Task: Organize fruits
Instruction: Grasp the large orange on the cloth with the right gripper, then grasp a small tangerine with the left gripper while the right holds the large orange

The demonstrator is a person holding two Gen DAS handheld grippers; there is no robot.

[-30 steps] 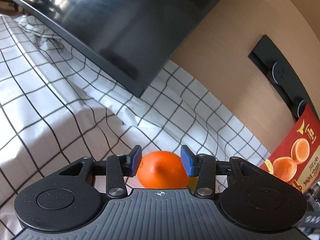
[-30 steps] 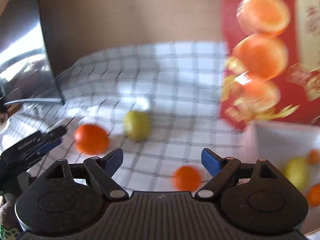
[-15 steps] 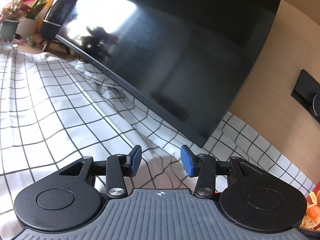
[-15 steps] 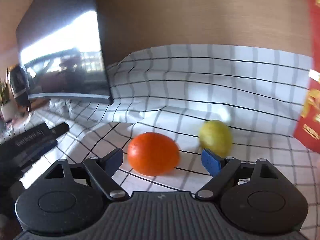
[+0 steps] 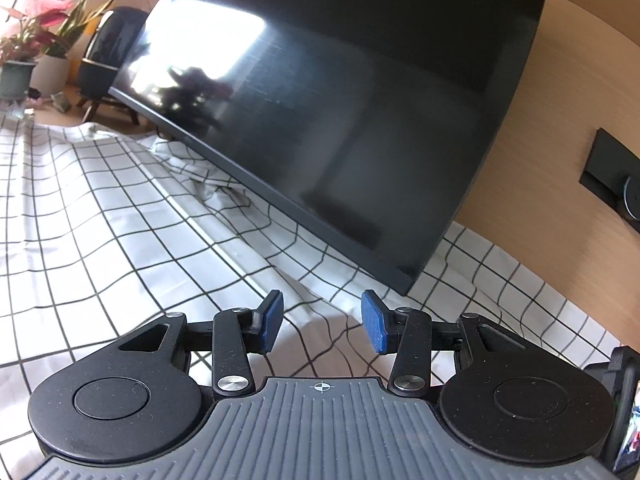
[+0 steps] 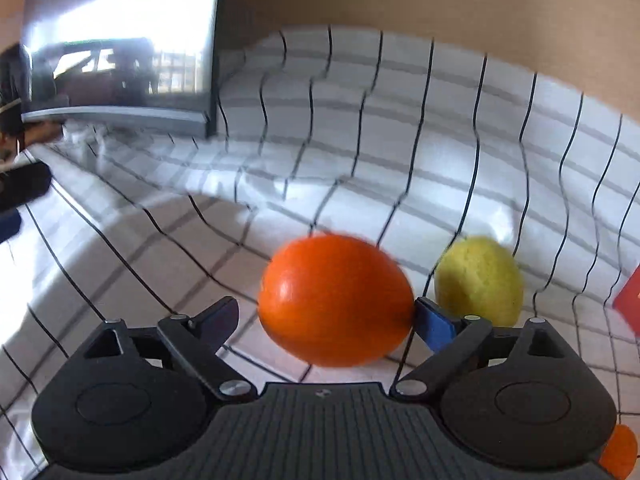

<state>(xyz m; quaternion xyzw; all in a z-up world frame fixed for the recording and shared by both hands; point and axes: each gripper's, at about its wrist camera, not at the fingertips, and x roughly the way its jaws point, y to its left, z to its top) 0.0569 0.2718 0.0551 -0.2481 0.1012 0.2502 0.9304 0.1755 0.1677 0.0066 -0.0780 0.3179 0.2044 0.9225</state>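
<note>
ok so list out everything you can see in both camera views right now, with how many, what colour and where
orange: one, orange, on the cloth between the right tongs' open fingers
lemon: one, yellow-green, on the cloth just right of the orange
small orange fruit: one, orange, bottom right corner, mostly hidden
red packet: one, red, right edge, only a corner shows
checked cloth: one, white with black lines, covering the surface
screen: one, black, standing at the back of the cloth
potted plants: pink and green, far left background
left tongs: black with blue pads, open, empty
right tongs: black with blue pads, open around the orange
</note>
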